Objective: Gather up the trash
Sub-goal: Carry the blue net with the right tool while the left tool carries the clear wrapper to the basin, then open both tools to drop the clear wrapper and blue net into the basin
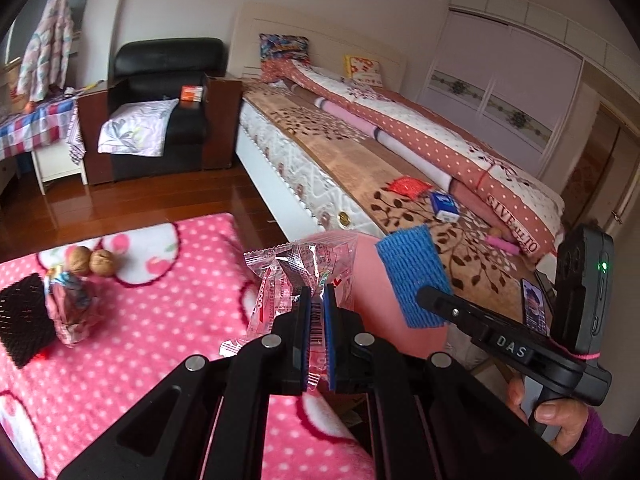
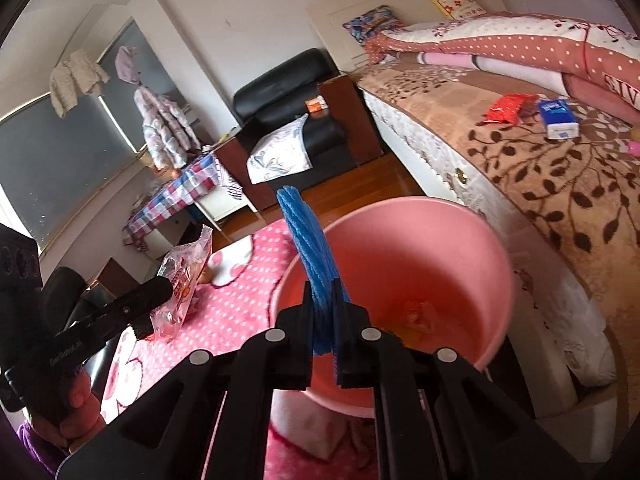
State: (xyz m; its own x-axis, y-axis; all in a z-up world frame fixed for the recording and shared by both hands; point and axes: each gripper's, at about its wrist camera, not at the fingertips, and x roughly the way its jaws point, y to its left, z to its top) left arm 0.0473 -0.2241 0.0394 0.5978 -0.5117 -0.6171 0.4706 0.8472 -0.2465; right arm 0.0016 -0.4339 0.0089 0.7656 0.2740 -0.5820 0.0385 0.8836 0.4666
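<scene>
Wrapper (image 1: 298, 280): light, crinkly, slippery; left claw (image 1: 317, 308) pinches its edge
Foam net (image 2: 310, 248): soft, springy; right claw (image 2: 325, 312) clamps its end

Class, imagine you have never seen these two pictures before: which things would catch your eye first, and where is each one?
The pink bucket dominates the right wrist view, standing on the polka-dot pink blanket beside the bed. Just before it, the right gripper pinches a bright blue foam net. In the left wrist view, the left gripper is shut on a crinkly clear wrapper, with two walnuts lying further back on the blanket.
</scene>
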